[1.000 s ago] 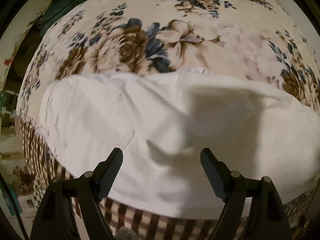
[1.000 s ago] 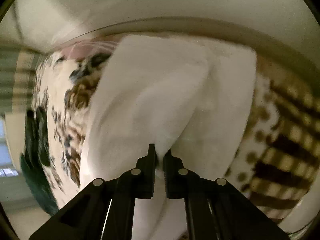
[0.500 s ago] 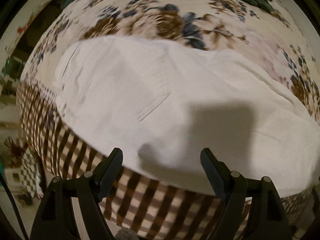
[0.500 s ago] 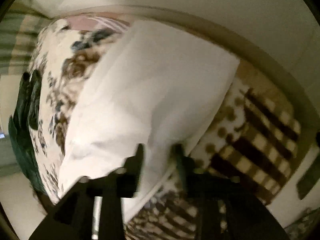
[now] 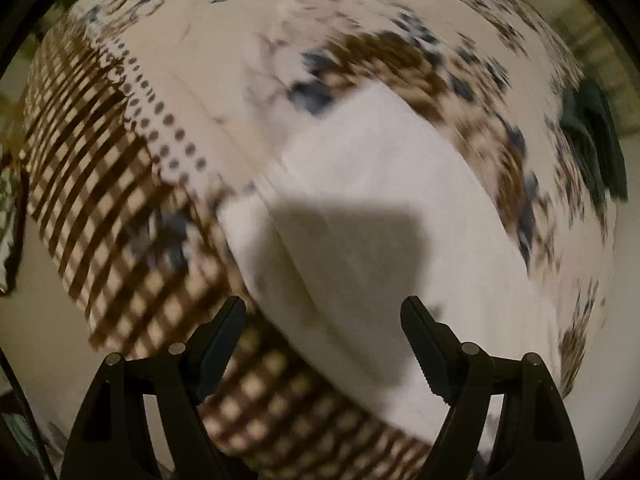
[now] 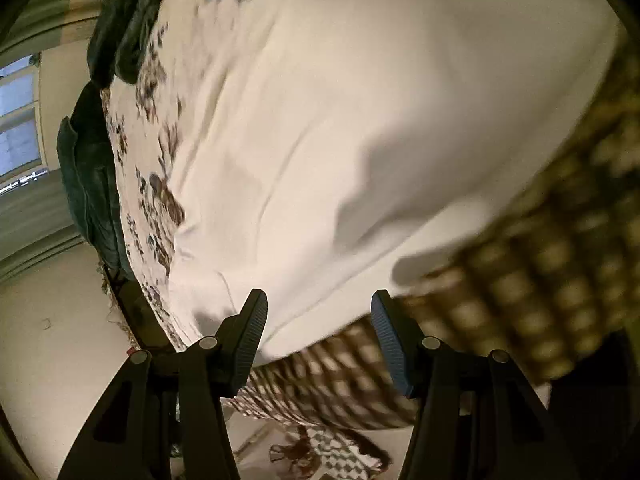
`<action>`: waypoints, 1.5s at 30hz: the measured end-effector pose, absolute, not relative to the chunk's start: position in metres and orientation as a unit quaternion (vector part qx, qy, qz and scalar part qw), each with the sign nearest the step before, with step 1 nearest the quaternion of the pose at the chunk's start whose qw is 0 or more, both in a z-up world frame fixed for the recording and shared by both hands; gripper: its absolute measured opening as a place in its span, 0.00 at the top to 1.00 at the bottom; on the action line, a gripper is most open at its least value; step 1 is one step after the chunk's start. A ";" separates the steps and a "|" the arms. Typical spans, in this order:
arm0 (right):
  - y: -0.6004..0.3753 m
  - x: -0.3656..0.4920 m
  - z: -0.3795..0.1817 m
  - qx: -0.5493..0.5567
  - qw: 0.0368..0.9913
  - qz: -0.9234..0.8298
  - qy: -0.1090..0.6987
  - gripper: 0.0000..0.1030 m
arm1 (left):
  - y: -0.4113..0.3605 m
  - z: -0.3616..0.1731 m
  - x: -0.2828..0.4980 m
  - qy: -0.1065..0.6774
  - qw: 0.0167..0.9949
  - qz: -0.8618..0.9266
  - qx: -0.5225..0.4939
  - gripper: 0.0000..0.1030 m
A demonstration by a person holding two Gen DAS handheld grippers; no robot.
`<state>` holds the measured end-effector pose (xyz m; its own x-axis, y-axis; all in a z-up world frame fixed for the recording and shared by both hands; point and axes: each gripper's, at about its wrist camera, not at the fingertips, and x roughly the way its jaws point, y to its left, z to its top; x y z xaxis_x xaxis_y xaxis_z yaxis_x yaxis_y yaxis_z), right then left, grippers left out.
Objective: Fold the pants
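Note:
The white pants point(image 5: 372, 200) lie folded flat on the floral bedspread point(image 5: 248, 40), near the bed's checkered front edge. They also fill the right wrist view point(image 6: 360, 120), with soft creases. My left gripper point(image 5: 324, 336) is open and empty just above the pants' near edge. My right gripper point(image 6: 320, 332) is open and empty over the pants' edge where it meets the checkered border. Both views are motion-blurred.
The brown checkered border point(image 5: 104, 200) hangs over the bed's side. Dark green cloth point(image 6: 92, 152) lies at the bed's far edge, also in the left wrist view point(image 5: 596, 136). A window point(image 6: 18, 120) is behind. A checkered rag point(image 6: 336, 452) lies on the floor.
My right gripper was shut on the white pants, then opened and let them go. Both grippers swung sideways; the left view rotated so the pants now lie to the right.

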<state>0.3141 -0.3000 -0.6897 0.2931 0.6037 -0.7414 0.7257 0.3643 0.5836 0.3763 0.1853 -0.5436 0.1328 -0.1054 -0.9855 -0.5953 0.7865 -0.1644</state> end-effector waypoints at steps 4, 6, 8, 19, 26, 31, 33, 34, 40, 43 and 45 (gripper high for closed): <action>-0.277 0.328 -0.711 0.564 0.566 -0.079 0.596 0.44 | 0.208 -0.578 0.391 0.653 0.672 0.177 -0.302 0.24; -0.274 0.326 -0.717 0.568 0.563 -0.094 0.593 0.45 | 0.217 -0.593 0.394 0.652 0.661 0.182 -0.323 0.25; -0.274 0.324 -0.718 0.571 0.572 -0.108 0.579 0.52 | 0.220 -0.596 0.394 0.641 0.666 0.185 -0.334 0.44; -0.266 0.306 -0.674 0.486 0.633 -0.124 0.590 0.89 | 0.216 -0.555 0.360 0.616 0.721 0.174 -0.266 1.00; -0.264 0.309 -0.685 0.471 0.618 -0.110 0.620 0.89 | 0.244 -0.577 0.364 0.608 0.688 0.154 -0.365 0.93; -0.275 0.319 -0.704 0.516 0.586 -0.090 0.618 0.79 | 0.259 -0.579 0.375 0.577 0.689 0.156 -0.410 0.78; -0.273 0.318 -0.704 0.515 0.586 -0.086 0.619 0.71 | 0.266 -0.590 0.379 0.572 0.675 0.159 -0.438 0.74; -0.272 0.318 -0.704 0.515 0.586 -0.086 0.620 0.67 | 0.268 -0.594 0.379 0.566 0.668 0.154 -0.459 0.74; -0.262 0.317 -0.701 0.520 0.580 -0.083 0.621 0.62 | 0.287 -0.575 0.349 0.470 0.663 0.145 -0.565 0.60; -0.258 0.319 -0.704 0.517 0.577 -0.079 0.628 0.62 | 0.285 -0.582 0.354 0.469 0.654 0.135 -0.578 0.50; -0.257 0.321 -0.706 0.517 0.574 -0.081 0.630 0.62 | 0.278 -0.594 0.371 0.490 0.650 0.112 -0.569 0.50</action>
<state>0.3212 -0.2569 -0.7061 0.1937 0.5586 -0.8065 0.7440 0.4521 0.4919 0.3707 0.2778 -0.5938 0.4939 -0.4122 -0.7656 -0.7040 0.3272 -0.6304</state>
